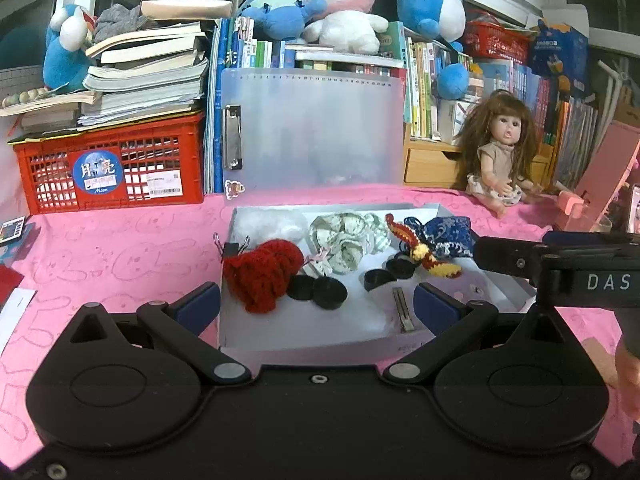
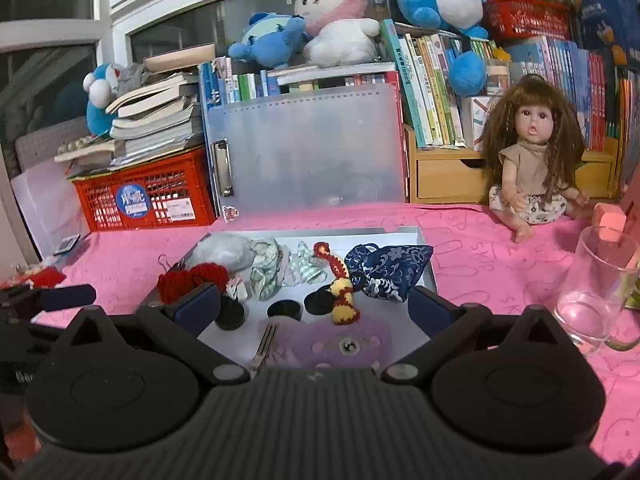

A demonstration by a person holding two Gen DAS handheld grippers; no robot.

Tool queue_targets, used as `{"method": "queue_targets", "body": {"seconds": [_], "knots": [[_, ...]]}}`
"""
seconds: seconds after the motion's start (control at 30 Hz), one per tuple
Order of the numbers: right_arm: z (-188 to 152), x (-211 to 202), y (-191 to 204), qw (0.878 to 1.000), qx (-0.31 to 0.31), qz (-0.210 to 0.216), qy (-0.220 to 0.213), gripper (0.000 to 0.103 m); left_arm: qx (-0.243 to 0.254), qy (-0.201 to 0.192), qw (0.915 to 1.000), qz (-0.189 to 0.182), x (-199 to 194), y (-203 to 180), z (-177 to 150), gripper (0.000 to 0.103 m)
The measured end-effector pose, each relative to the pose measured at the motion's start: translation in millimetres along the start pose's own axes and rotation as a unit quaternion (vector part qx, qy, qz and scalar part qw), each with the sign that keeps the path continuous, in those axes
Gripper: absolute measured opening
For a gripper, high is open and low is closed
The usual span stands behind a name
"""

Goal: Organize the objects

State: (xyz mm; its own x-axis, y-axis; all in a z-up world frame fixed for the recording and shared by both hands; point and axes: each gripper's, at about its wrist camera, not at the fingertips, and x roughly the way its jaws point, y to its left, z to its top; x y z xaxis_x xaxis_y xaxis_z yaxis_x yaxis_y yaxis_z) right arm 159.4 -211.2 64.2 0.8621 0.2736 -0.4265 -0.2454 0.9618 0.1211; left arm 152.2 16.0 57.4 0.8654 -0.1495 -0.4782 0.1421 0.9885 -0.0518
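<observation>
Both tongs, left [image 1: 318,300] and right [image 2: 314,304], are held wide apart, empty. A pink-clothed table [image 1: 120,256] is seen; "Moon" is printed on the red crate [image 1: 108,168] at ten o'clock.

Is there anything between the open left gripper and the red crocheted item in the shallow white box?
Nothing visible. The left gripper is open and empty, and the red crocheted item lies uncovered at the shallow white box's left side, with two black caps beside it.

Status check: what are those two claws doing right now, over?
Left gripper and right gripper open, empty. Tray full of trinkets, red knit hat nearest left. Glass mug beside tray, right side.
</observation>
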Motion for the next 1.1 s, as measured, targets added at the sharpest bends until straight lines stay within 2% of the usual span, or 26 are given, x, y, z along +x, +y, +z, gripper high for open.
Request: {"method": "queue_targets", "body": {"seconds": [0.5, 1.1], "knots": [[-15, -18, -4, 1.000, -0.002, -0.016, -0.006, 0.103, -0.011, 0.021, 0.9996, 0.012, -11, 10, -26, 0.103], [-65, 3, -3, 0.997, -0.012, -0.049, 0.052, 0.103, -0.024, 0.063, 0.9962, 0.054, 9, 19, -61, 0.103]]}}
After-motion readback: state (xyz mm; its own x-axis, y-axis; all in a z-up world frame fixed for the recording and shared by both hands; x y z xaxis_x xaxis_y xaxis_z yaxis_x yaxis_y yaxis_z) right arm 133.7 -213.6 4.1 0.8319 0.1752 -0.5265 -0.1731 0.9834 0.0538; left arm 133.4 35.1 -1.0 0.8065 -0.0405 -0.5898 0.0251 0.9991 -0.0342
